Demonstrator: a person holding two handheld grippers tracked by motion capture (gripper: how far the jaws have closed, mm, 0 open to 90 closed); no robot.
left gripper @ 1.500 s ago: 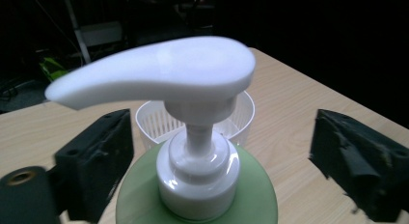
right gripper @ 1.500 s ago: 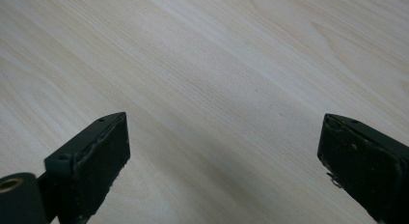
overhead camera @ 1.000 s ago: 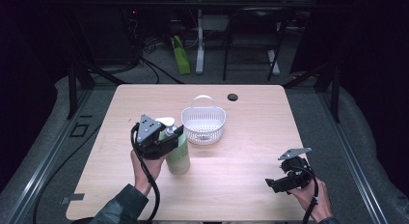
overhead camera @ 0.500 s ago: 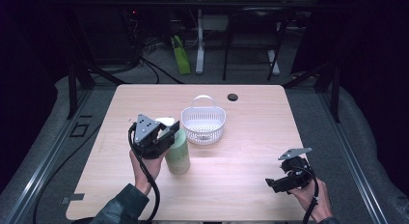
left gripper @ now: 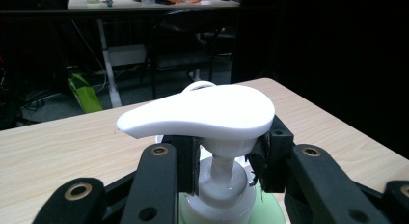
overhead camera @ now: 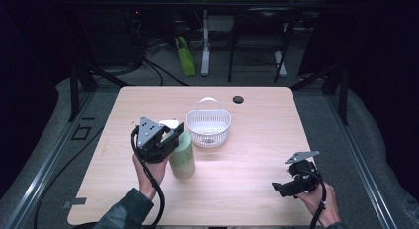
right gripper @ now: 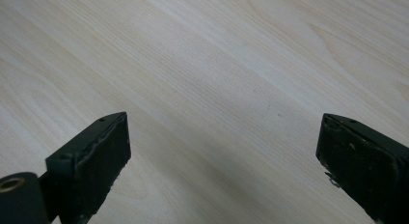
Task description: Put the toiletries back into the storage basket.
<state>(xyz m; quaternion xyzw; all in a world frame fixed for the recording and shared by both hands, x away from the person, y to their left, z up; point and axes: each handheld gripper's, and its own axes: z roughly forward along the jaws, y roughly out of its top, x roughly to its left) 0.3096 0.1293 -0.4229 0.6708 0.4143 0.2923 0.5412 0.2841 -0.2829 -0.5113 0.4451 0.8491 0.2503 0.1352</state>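
Left gripper (left gripper: pixel 223 159) has just squeezed shut on the soap bottle's (overhead camera: pixel 182 157) thin neck, under the white pump (left gripper: pixel 202 110). Lift straight up, slowly, so it stays upright going to the basket (overhead camera: pixel 208 126).

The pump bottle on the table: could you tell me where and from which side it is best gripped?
Probably at the narrow neck under the pump head, coming in level from the side. The wide head overhangs and would stop slipping. The left gripper is shut there; the pump bottle stands upright.
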